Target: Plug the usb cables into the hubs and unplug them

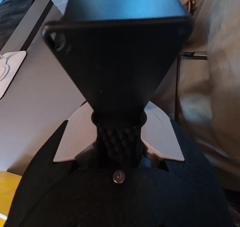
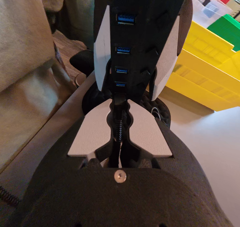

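Four blue ports (image 2: 125,18) free along matte black hub (image 2: 131,41); right gripper (image 2: 119,101) clenched on braided cable (image 2: 119,128); left gripper (image 1: 118,118) clamping hub; table edge (image 2: 42,127) close.

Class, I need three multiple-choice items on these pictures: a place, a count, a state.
1. In the right wrist view, the yellow bins lie where from the hub? A left; B right; C below.
2. How many empty blue ports show? A two; B four; C six.
3. The right gripper is: A open; B shut on the cable; C out of view.

Answers: B, the bins fill the right side; B, four blue slots stand in a row; B, its fingers close round the braided cable.
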`<state>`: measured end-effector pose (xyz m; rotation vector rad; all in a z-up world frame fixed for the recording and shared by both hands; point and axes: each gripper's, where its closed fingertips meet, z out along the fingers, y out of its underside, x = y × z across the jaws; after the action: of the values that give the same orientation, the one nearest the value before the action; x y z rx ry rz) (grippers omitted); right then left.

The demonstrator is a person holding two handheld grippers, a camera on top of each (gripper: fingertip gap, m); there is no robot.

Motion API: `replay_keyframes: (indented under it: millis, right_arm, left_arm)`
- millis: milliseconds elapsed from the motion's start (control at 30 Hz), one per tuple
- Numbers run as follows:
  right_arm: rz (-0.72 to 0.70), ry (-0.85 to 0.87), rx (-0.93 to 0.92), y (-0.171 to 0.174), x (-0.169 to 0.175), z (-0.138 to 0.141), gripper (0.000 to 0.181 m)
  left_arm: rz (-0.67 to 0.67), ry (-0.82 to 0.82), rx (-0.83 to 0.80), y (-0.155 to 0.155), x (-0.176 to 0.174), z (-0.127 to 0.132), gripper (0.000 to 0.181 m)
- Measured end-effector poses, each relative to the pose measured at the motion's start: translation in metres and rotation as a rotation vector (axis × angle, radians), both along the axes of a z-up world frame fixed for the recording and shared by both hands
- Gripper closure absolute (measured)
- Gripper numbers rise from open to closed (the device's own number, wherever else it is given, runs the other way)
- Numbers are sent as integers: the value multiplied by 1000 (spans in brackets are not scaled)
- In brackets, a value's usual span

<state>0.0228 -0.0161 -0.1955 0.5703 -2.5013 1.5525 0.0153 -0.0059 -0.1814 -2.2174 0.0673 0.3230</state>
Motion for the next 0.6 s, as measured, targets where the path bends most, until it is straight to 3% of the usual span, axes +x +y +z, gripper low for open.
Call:
replay_keyframes:
  millis: [100, 300, 500, 600]
  right_arm:
    - [31, -37, -18, -1, -1, 1, 164]
    - [-131, 23, -34, 0, -1, 0, 165]
    - [27, 31, 31, 2, 0, 0, 165]
    - [-1, -7, -18, 0, -1, 1, 164]
  left_arm:
    - [-2, -8, 0, -1, -1, 0, 117]
    - [34, -13, 10, -3, -2, -1, 117]
    - [3, 28, -12, -2, 1, -2, 117]
    - [24, 14, -1, -6, -1, -2, 117]
